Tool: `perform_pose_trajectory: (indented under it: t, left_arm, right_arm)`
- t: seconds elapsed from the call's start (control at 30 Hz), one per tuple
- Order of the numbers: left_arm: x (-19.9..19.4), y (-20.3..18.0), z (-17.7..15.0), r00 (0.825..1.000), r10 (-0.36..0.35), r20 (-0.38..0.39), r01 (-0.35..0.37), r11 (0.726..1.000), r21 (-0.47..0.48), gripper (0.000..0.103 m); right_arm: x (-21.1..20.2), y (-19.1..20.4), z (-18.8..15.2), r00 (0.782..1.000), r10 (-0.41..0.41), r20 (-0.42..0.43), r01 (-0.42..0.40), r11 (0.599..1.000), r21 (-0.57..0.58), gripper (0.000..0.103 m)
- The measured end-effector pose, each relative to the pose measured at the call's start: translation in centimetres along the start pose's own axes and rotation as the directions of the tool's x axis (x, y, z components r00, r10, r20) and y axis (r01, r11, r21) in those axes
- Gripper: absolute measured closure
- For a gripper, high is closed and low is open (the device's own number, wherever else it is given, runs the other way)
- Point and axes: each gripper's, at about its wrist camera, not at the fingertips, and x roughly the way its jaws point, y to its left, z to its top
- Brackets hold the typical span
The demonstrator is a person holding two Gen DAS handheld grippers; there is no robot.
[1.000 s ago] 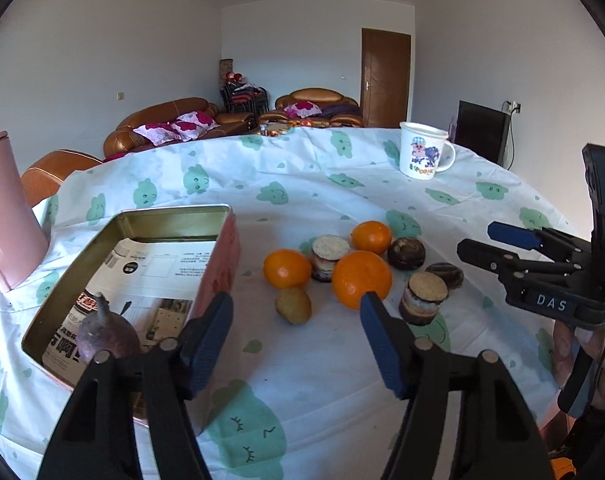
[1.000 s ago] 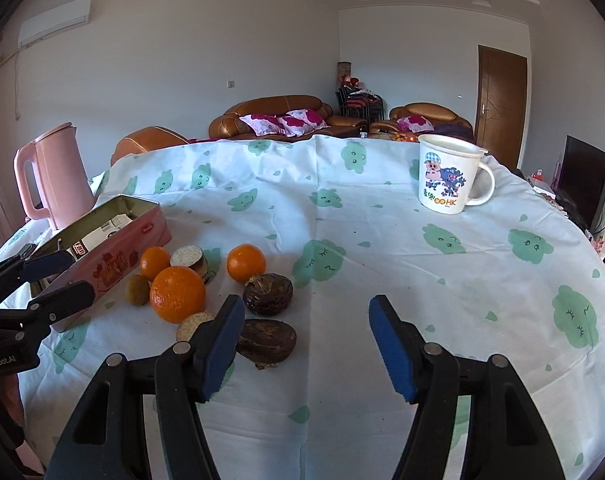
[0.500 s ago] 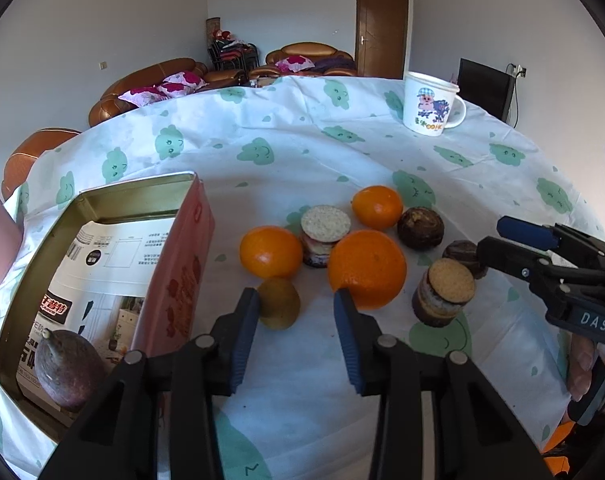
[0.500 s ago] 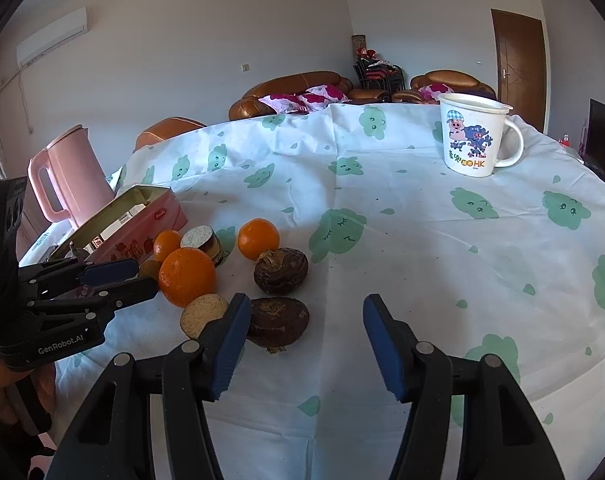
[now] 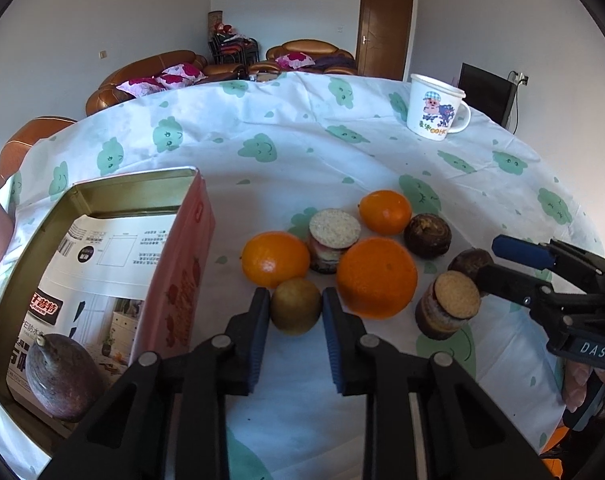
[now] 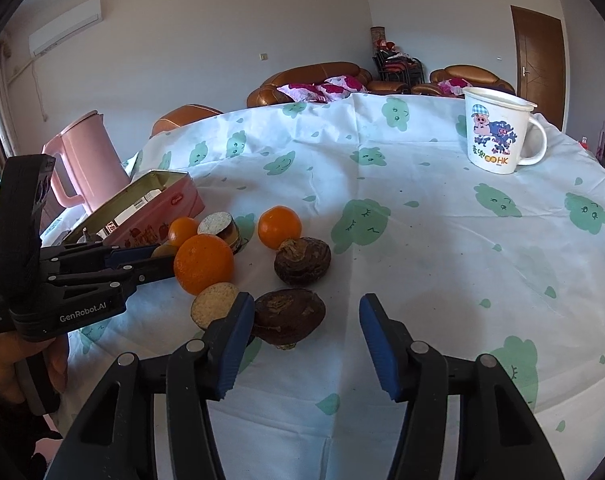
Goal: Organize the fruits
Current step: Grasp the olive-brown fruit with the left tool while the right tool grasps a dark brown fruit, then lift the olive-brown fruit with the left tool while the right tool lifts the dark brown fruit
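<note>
While left jaws grip kiwi (image 5: 296,311) | right jaws closing, unclamped | tablecloth (image 6: 422,220) cloud-printed | sofa (image 6: 314,80) behind

Tin (image 5: 184,254) left on table (image 5: 286,152), one fruit (image 5: 60,376) inside. Oranges (image 5: 376,276), kiwi (image 5: 295,311), cut pieces (image 5: 448,306) clustered right of tin. Mug (image 5: 434,108) far back right. Kettle (image 6: 88,160) behind tin.

Pink tin (image 5: 182,276), white green-printed tablecloth (image 5: 302,152), orange oranges (image 5: 376,277)
</note>
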Motion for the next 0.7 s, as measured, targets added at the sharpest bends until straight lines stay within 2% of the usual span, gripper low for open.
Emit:
perform_pose_trajectory:
  t: [0.1, 0.23, 0.3, 0.37, 0.43, 0.47, 0.5, 0.53, 0.7]
  left_arm:
    - [-1.2, 0.3, -0.1, 0.998, -0.007, 0.06, 0.007, 1.0, -0.012, 0.075]
    - [-2.6, 0.6, -0.2, 0.991, 0.007, 0.134, -0.003, 1.0, -0.029, 0.075]
    - [-2.9, 0.7, -0.2, 0.988, 0.007, 0.157, -0.002, 0.999, -0.033, 0.075]
    - [-3.2, 0.7, -0.3, 0.985, 0.005, 0.174, 0.001, 0.999, -0.038, 0.075]
    - [-3.4, 0.8, -0.3, 0.983, 0.001, 0.185, 0.006, 0.999, -0.04, 0.075]
    - [-3.5, 0.8, -0.3, 0.982, 0.0, 0.187, 0.007, 0.999, -0.039, 0.075]
    - [-3.6, 0.8, -0.3, 0.981, 0.0, 0.192, 0.007, 0.999, -0.037, 0.075]
    - [-3.7, 0.7, -0.4, 0.98, 0.001, 0.198, 0.006, 0.999, -0.034, 0.075]
    - [-4.3, 0.6, -0.7, 0.974, -0.004, 0.229, 0.011, 0.999, -0.03, 0.075]
  right_arm:
    - [0.3, 0.6, -0.1, 1.0, 0.004, -0.017, -0.005, 0.999, -0.039, 0.047]
    - [1.1, 0.3, 0.0, 0.998, 0.017, -0.064, -0.019, 1.0, -0.021, 0.047]
    - [1.8, 0.4, 0.1, 0.995, 0.023, -0.101, -0.027, 0.999, -0.03, 0.047]
    - [1.8, 0.3, 0.1, 0.995, 0.026, -0.099, -0.029, 0.999, -0.025, 0.047]
    - [1.6, 0.3, 0.1, 0.996, 0.024, -0.087, -0.027, 0.999, -0.028, 0.05]
    - [1.6, 0.5, 0.0, 0.996, 0.017, -0.085, -0.02, 0.999, -0.036, 0.056]
    - [1.5, 0.7, -0.1, 0.996, 0.01, -0.084, -0.014, 0.999, -0.045, 0.065]
    - [1.5, 0.8, -0.1, 0.997, 0.001, -0.081, -0.005, 0.999, -0.052, 0.068]
    - [0.9, 0.8, -0.1, 0.999, -0.013, -0.042, 0.011, 0.999, -0.053, 0.068]
